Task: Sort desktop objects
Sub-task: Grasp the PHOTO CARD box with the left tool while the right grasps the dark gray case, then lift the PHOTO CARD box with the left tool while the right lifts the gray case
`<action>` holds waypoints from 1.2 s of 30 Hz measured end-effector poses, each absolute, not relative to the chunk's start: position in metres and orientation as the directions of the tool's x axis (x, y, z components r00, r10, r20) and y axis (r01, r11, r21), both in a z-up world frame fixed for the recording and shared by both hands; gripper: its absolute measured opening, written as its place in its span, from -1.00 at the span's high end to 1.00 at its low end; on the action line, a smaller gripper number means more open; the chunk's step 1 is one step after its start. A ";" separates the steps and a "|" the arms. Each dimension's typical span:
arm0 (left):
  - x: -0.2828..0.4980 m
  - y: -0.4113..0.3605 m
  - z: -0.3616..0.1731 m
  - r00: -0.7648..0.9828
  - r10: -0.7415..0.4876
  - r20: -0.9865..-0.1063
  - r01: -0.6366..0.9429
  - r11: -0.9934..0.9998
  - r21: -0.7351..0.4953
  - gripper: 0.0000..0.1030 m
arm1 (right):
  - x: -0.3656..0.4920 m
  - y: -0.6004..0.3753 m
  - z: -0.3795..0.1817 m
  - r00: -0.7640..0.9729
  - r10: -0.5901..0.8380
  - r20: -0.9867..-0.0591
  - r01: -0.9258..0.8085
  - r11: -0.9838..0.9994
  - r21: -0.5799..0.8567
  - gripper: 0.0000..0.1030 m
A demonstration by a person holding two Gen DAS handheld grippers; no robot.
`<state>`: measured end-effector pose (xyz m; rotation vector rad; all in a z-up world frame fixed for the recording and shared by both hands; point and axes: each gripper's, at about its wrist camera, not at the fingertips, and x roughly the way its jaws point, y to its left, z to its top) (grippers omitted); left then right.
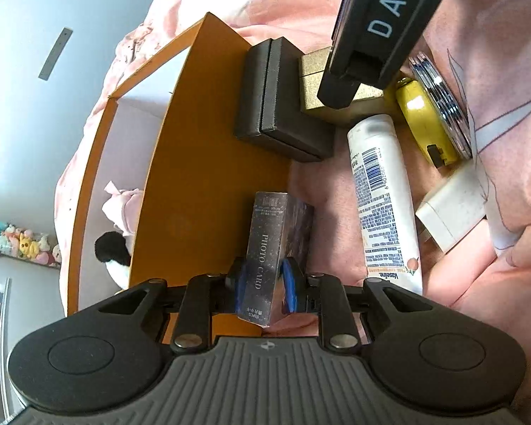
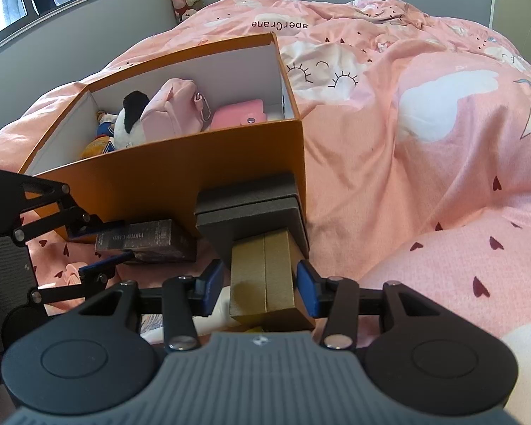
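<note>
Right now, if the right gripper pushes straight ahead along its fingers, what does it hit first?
The gold box: it already sits between the open fingers of the right gripper, apparently not clamped. Just beyond it lies the dark grey case, then the orange box wall. Exact gaps are unclear.

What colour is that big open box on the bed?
The box is orange outside, white inside; the right wrist view shows it best.

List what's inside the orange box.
In the orange box: a black-and-white plush toy, a pink pouch, a pink snap wallet and a small doll. The near wall hides the floor and anything lower.
</note>
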<state>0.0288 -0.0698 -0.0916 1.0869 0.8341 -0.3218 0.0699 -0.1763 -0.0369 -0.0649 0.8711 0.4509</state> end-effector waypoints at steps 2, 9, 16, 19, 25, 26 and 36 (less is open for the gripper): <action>0.020 -0.084 -0.086 0.662 0.151 -0.734 0.620 0.440 0.650 0.47 | 0.070 -0.176 -0.037 0.555 0.354 -0.753 -0.409 0.904 0.124 0.04; 0.021 -0.073 -0.087 0.598 0.088 -0.797 0.698 0.431 0.572 0.39 | 0.071 -0.175 -0.038 0.549 0.350 -0.759 -0.410 0.904 0.121 0.02; 0.012 -0.073 -0.083 0.605 0.061 -0.794 0.709 0.411 0.573 0.43 | 0.073 -0.173 -0.039 0.547 0.347 -0.762 -0.408 0.905 0.119 0.02; 0.003 -0.078 -0.087 0.602 0.052 -0.797 0.725 0.381 0.573 0.43 | 0.073 -0.173 -0.040 0.546 0.348 -0.762 -0.408 0.905 0.121 0.02; 0.010 -0.077 -0.096 0.651 0.075 -0.755 0.692 0.350 0.632 0.43 | 0.073 -0.173 -0.040 0.546 0.349 -0.762 -0.409 0.905 0.121 0.01; 0.016 -0.078 -0.096 0.652 0.078 -0.754 0.692 0.345 0.634 0.43 | 0.072 -0.174 -0.040 0.545 0.350 -0.762 -0.410 0.904 0.122 0.01; 0.038 -0.071 -0.090 0.597 0.073 -0.799 0.682 0.479 0.553 0.43 | 0.077 -0.167 -0.025 0.565 0.391 -0.726 -0.469 0.877 0.108 -0.41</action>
